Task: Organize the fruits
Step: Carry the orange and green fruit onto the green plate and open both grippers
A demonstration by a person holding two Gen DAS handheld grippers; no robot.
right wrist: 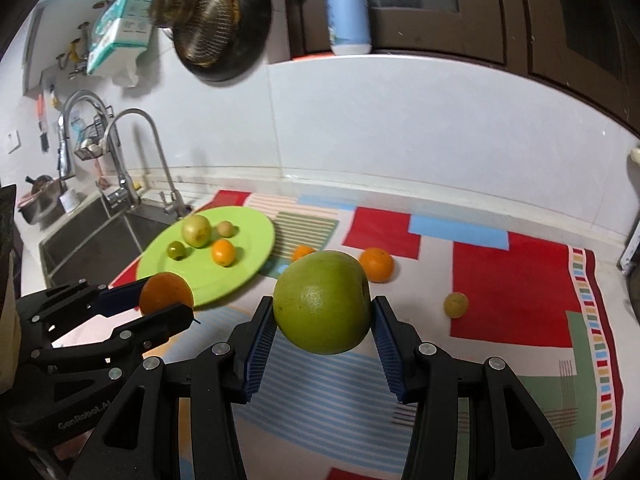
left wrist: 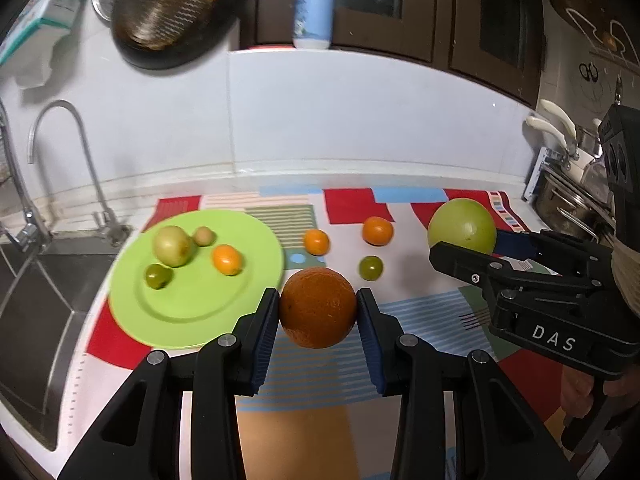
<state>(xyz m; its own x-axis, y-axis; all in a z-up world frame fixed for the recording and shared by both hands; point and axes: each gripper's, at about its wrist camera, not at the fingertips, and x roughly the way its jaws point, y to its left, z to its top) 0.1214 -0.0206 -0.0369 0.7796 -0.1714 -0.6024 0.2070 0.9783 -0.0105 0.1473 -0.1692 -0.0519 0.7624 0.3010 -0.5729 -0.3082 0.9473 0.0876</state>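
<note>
Left gripper [left wrist: 318, 312] clamps the orange [left wrist: 318, 307]; right gripper [right wrist: 323, 320] grips the green apple [right wrist: 323, 307], plate [right wrist: 248, 272] at ten o'clock.

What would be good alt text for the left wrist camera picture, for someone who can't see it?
The left tool grips a large orange above a colourful mat, beside a green plate holding four small fruits. At right, the right tool holds a big green fruit; three small fruits lie on the mat, and a sink sits at left.
</note>
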